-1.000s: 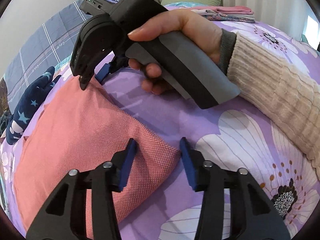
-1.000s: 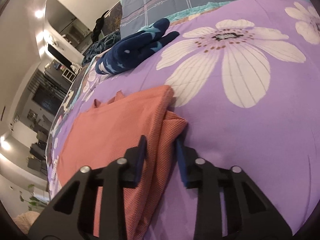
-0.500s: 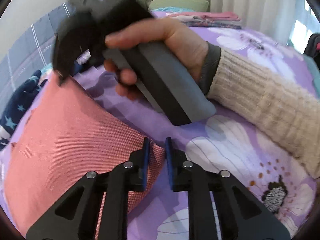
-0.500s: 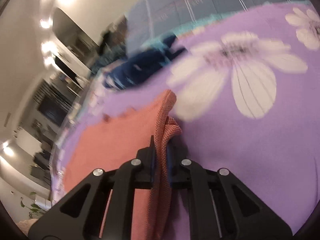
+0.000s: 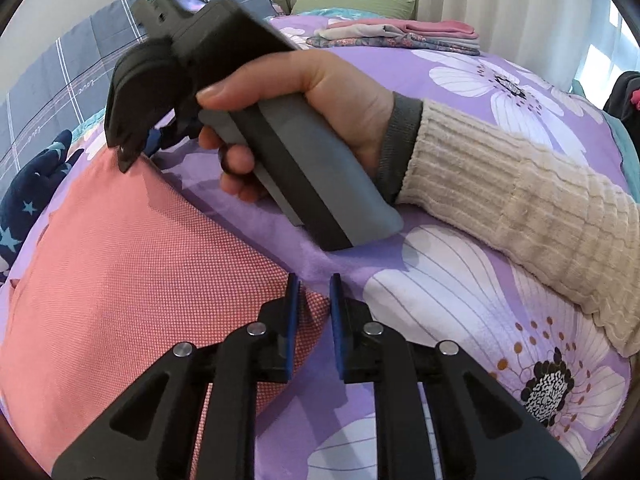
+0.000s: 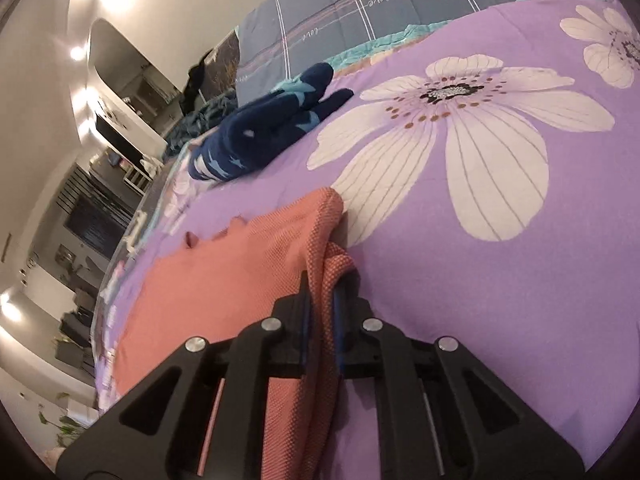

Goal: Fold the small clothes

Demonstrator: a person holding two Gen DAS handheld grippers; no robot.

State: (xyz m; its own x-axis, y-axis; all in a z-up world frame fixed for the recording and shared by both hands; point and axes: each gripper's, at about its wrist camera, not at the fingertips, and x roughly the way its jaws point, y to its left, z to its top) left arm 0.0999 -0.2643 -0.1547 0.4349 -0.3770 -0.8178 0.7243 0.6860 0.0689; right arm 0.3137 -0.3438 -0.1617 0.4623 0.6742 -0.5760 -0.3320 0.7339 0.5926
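Note:
A coral-pink knit garment (image 5: 140, 280) lies flat on the purple flowered bedspread (image 5: 460, 312). My left gripper (image 5: 313, 288) is shut on its near right corner, and a strip of the fabric shows between the blue pads. A hand (image 5: 328, 112) holds my right gripper (image 5: 138, 152) at the garment's far corner. In the right wrist view, my right gripper (image 6: 322, 284) is shut on the doubled edge of the garment (image 6: 224, 272), which bunches up just past the fingertips.
A navy garment with pale stars (image 6: 260, 136) lies crumpled beyond the coral one, near the grey checked quilt (image 6: 380, 4). A stack of folded clothes (image 5: 400, 34) and a green pillow (image 5: 356, 0) sit at the bed's far end. A cream ribbed sleeve (image 5: 520, 192) crosses the right side.
Both grippers stood open around the garment's corners a second ago; both have closed onto the fabric. The edge in the right gripper now stands bunched up off the bed.

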